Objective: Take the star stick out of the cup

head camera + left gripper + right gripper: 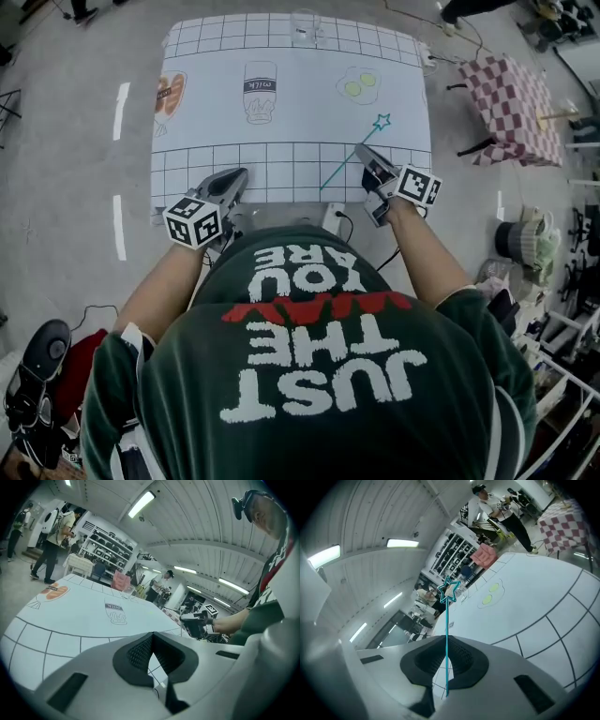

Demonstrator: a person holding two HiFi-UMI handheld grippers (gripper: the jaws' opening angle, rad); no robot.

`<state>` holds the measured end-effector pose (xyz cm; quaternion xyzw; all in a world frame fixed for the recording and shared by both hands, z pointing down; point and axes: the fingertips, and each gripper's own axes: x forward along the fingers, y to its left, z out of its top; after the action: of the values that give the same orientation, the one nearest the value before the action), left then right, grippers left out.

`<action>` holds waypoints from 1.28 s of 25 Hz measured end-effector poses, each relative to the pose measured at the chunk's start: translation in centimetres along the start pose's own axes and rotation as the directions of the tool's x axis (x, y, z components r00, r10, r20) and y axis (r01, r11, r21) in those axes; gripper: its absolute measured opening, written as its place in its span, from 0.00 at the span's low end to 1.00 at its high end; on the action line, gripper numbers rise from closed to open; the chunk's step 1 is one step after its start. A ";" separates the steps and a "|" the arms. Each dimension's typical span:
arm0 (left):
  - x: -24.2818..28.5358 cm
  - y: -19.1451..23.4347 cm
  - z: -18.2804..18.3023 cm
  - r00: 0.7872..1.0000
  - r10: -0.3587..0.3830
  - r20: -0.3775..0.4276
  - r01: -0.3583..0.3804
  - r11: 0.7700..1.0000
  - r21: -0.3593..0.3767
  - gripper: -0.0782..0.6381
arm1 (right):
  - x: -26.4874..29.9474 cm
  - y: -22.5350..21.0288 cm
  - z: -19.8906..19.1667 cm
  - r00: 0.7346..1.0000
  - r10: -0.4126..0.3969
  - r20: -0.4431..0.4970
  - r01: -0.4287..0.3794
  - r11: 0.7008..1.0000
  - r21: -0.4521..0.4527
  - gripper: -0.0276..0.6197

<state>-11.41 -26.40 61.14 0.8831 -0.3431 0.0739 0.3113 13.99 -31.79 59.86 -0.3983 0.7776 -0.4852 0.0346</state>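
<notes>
The right gripper (362, 150), at the near edge of the table (300, 103), pinches the star stick (447, 620) between its jaws, star end slanting out over the cloth; the left gripper (238, 175) beside it is pressed together on nothing; the cup (305, 26) stands at the far edge, well apart from the stick.

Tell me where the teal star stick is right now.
Head view, right side: the thin teal star-tipped stick is clamped in the right claw over the near edge of the table, star toward the fried-egg drawing, away from the clear glass cup.
</notes>
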 end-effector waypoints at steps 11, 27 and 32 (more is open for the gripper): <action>0.9 -0.3 -1.9 0.997 -0.017 -0.071 0.017 1.000 0.012 0.12 | 0.8 -2.7 -2.4 1.000 -0.011 -0.017 0.013 0.994 0.104 0.11; 1.4 0.1 -1.4 0.998 -0.008 -0.062 0.009 1.000 0.015 0.12 | 0.9 -3.1 -2.1 1.000 -0.005 0.004 0.004 0.991 0.131 0.11; 1.4 0.2 -1.2 0.998 -0.005 -0.058 0.006 1.000 0.017 0.12 | 0.8 -3.1 -2.0 1.000 -0.014 0.005 0.013 0.991 0.136 0.11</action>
<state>-10.40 -26.57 62.71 0.8842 -0.3306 0.1017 0.3138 14.43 -31.52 63.56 -0.4018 0.7399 -0.5361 0.0608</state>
